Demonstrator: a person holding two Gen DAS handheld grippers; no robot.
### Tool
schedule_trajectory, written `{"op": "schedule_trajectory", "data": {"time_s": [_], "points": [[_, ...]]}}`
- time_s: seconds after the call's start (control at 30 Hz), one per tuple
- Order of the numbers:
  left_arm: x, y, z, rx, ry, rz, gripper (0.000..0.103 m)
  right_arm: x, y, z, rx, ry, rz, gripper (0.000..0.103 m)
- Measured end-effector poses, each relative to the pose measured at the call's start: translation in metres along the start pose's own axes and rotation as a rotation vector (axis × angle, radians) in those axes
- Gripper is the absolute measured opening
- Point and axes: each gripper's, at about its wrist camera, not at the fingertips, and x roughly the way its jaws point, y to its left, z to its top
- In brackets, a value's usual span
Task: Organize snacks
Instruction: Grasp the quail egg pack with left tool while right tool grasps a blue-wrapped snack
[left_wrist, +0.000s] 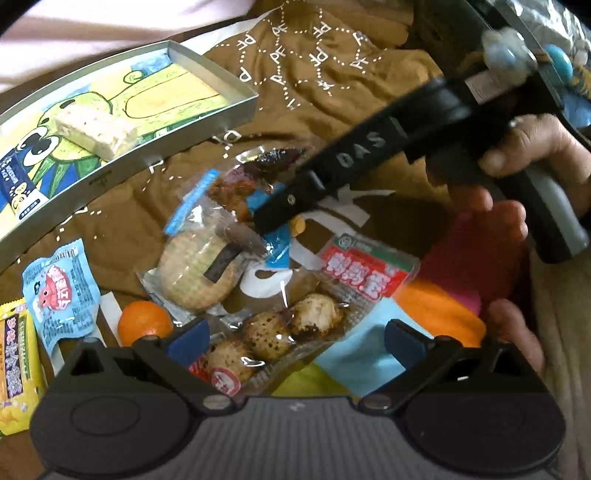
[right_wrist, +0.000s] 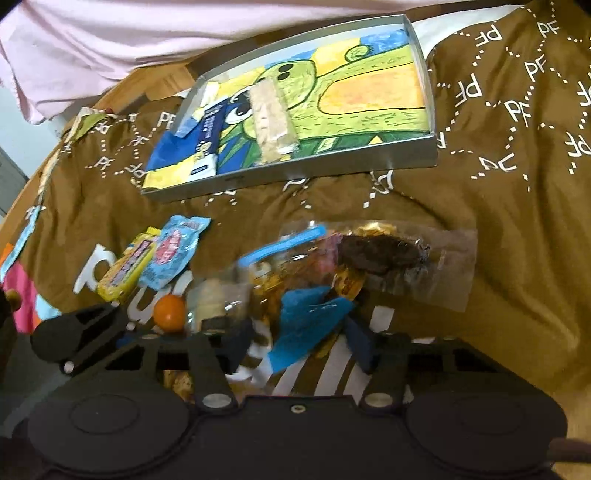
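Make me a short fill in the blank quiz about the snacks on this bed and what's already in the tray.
1. The pale nougat bar lies inside the silver ____.
2. The small round fruit beside the biscuit packet is coloured ____.
3. The left gripper has its jaws ____ above the quail egg pack.
4. The blanket under the snacks is mostly ____.

Missing words: tray; orange; open; brown

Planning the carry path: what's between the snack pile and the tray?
Only bare brown blanket between the snack pile and tray; right wrist view shows it.
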Motion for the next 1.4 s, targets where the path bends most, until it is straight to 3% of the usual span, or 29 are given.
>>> {"op": "schedule_trajectory", "data": {"time_s": [0.07,0.1,0.2,0.23,0.3,0.37,0.4,0.47,0.5,0.7,0.8,0.93,1.13,1.3,1.4], "points": [[0.001,-0.003,0.002,-0.009,0.021,0.016,0.102,0.002,0.0,0.001,-0.003,-0.002,-0.009,0.026],[0.002,-0.003,0.004,-0.026,0.032,0.019,0.102,0.003,-0.001,0.001,-0.001,-0.001,-0.015,0.021],[-0.001,-0.002,0.005,-0.097,0.045,0.015,0.1,0.001,-0.001,0.001,-0.006,0.001,-0.014,0.015],[-0.002,-0.003,0.005,-0.115,0.049,0.015,0.099,-0.001,0.0,0.0,-0.015,0.003,-0.019,0.008],[-0.006,-0.004,0.005,-0.154,0.06,-0.003,0.098,-0.004,0.001,0.0,-0.023,0.006,-0.013,0.007],[-0.011,-0.009,0.004,-0.176,0.069,-0.015,0.098,-0.008,0.002,-0.001,-0.024,0.017,0.021,0.01],[-0.015,-0.012,0.003,-0.164,0.068,-0.007,0.098,-0.01,0.003,-0.002,-0.031,0.013,0.031,0.016],[-0.017,-0.016,0.0,-0.131,0.064,0.012,0.099,-0.012,0.006,-0.003,-0.05,-0.004,0.016,0.036],[-0.016,-0.018,0.0,-0.113,0.065,0.022,0.099,-0.011,0.006,-0.002,-0.053,-0.008,0.006,0.039],[0.0,-0.017,0.005,-0.042,0.062,0.05,0.101,-0.002,-0.001,0.006,-0.015,-0.023,0.006,0.04],[0.002,-0.013,0.007,-0.054,0.041,0.068,0.09,0.008,-0.001,0.012,-0.008,-0.024,0.015,0.046],[-0.003,-0.011,0.004,-0.076,0.025,0.08,0.075,0.016,0.001,0.017,-0.009,-0.003,0.043,0.047],[-0.01,-0.018,0.002,-0.105,0.033,0.127,0.051,0.013,0.004,0.013,-0.024,0.005,0.046,0.037],[-0.021,-0.02,-0.004,-0.206,0.047,0.157,0.049,0.004,0.01,0.009,-0.062,0.009,0.027,0.033],[-0.026,-0.025,-0.007,-0.2,0.038,0.169,0.05,-0.008,0.012,0.004,-0.082,0.007,0.004,0.032]]}}
